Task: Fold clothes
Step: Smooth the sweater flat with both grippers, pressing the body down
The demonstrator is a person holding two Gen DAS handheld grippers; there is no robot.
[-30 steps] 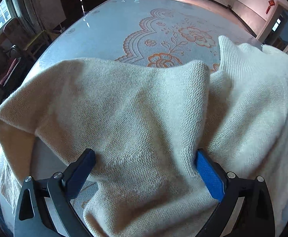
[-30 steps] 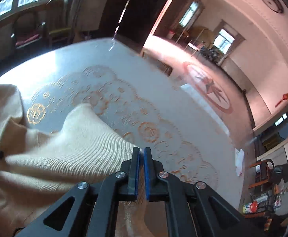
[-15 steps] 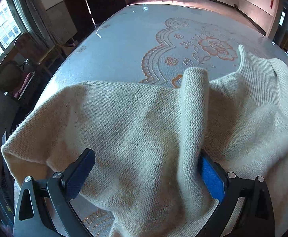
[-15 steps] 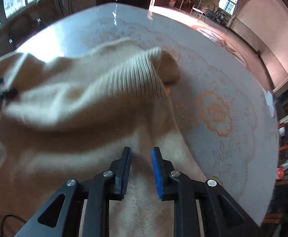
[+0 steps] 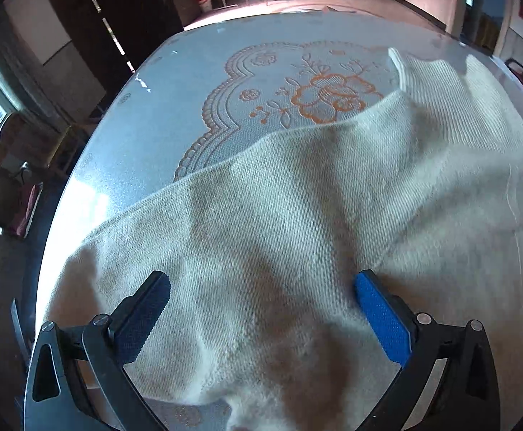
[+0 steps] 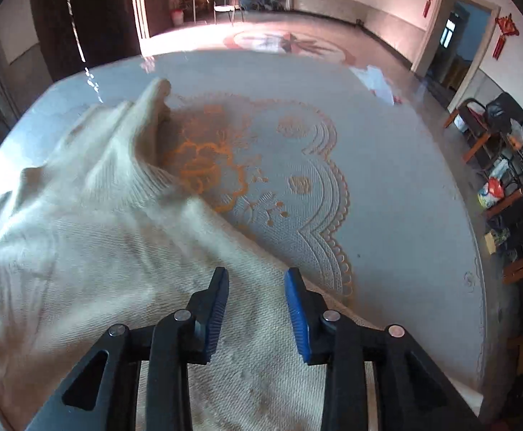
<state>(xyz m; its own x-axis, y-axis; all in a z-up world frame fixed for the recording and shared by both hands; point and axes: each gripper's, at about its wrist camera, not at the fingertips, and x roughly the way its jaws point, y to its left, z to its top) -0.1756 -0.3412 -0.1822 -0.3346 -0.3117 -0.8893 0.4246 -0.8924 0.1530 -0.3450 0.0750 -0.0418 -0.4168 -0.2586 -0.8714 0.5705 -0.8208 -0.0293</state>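
A cream knitted sweater [image 5: 297, 215] lies rumpled on a round table with a pale cloth patterned in orange flowers [image 5: 225, 82]. My left gripper [image 5: 261, 309] hangs over the sweater's body, open wide, with the knit below the blue pads and not pinched. In the right wrist view the same sweater [image 6: 82, 233] covers the left half, its ribbed collar [image 6: 150, 107] standing up toward the far side. My right gripper [image 6: 256, 305] is above the sweater's right edge, its jaws opening, with nothing pressed between the pads.
The table's bare cloth [image 6: 387, 197] stretches to the right of the sweater. A white scrap [image 6: 376, 80] lies at the far rim. Chairs and cluttered stands [image 6: 505, 186] crowd the right of the room; dark chairs [image 5: 10, 208] stand left of the table.
The right gripper went from shut to parted and swung over the sweater. The sweater has dropped flatter onto the table; the raised fold near the left gripper has sunk.
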